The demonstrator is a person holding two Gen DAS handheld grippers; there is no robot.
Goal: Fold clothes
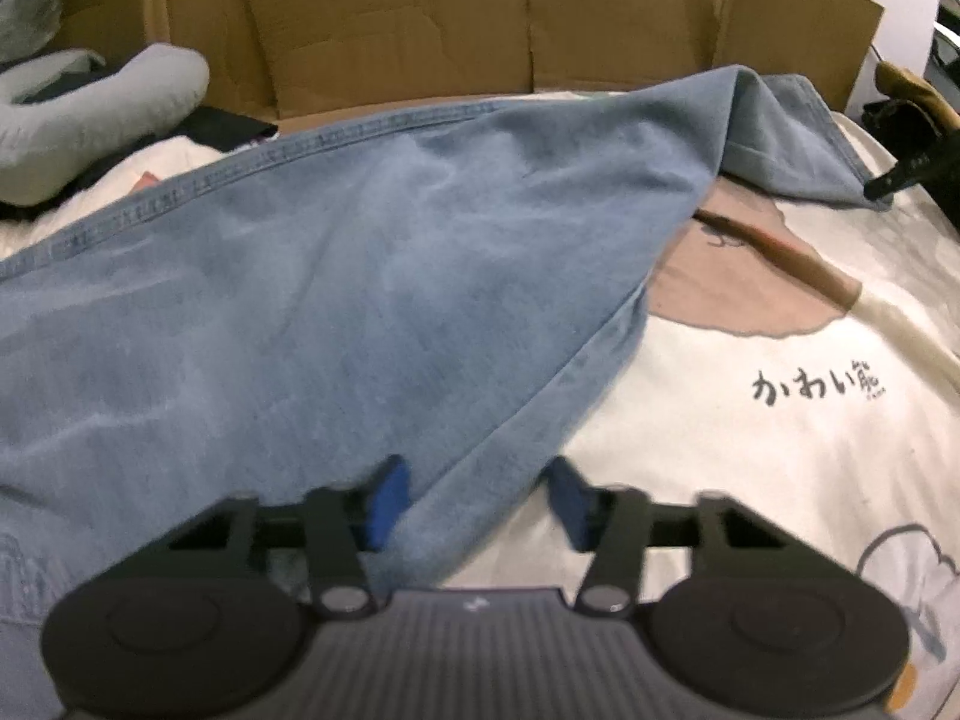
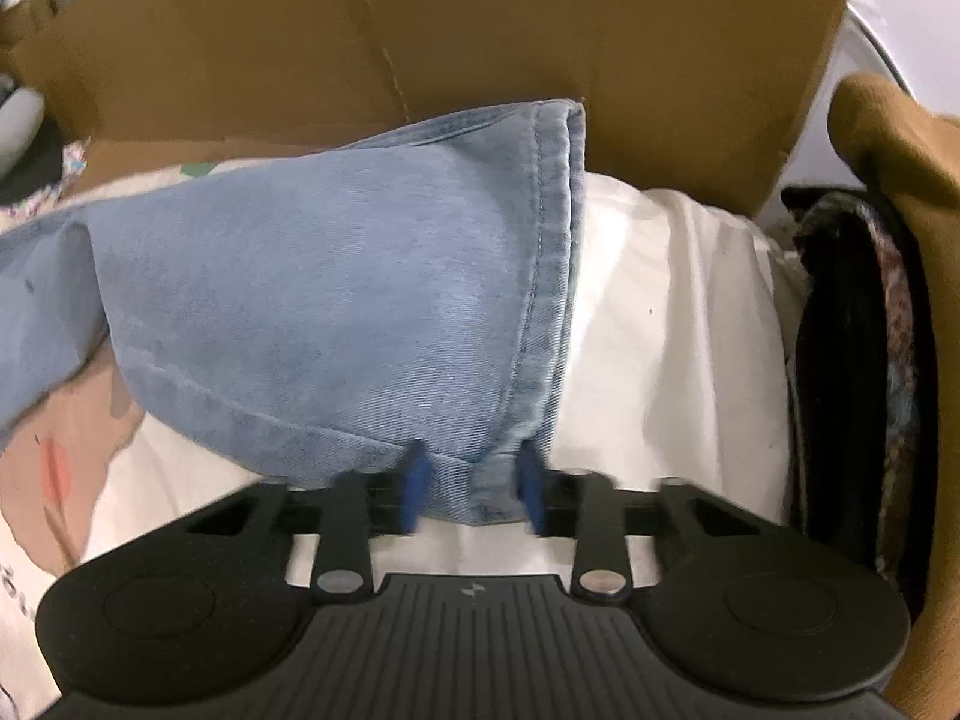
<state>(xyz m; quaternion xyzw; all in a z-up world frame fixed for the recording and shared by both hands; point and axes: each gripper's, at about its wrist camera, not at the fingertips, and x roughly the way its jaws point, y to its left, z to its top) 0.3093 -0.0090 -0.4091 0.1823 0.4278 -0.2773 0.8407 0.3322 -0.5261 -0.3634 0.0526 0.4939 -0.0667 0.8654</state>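
A pair of light blue denim jeans [image 1: 336,276] lies spread over a cream bedspread [image 1: 750,480] printed with cartoon figures. My left gripper [image 1: 480,498] is open, its blue pads [image 1: 389,498] wide apart on either side of a folded edge of the jeans near the camera. My right gripper [image 2: 474,492] is shut on the hemmed corner of a jeans leg [image 2: 336,300], which rises tent-like off the bedspread [image 2: 660,330]. In the left wrist view the right gripper's dark tip [image 1: 900,174] shows at the far right, at the hem.
Brown cardboard panels [image 1: 480,18] stand along the far side of the bed. A grey pillow [image 1: 90,114] and dark clothes lie at the back left. A tan garment [image 2: 888,144] and dark patterned fabric [image 2: 864,360] pile up at the right.
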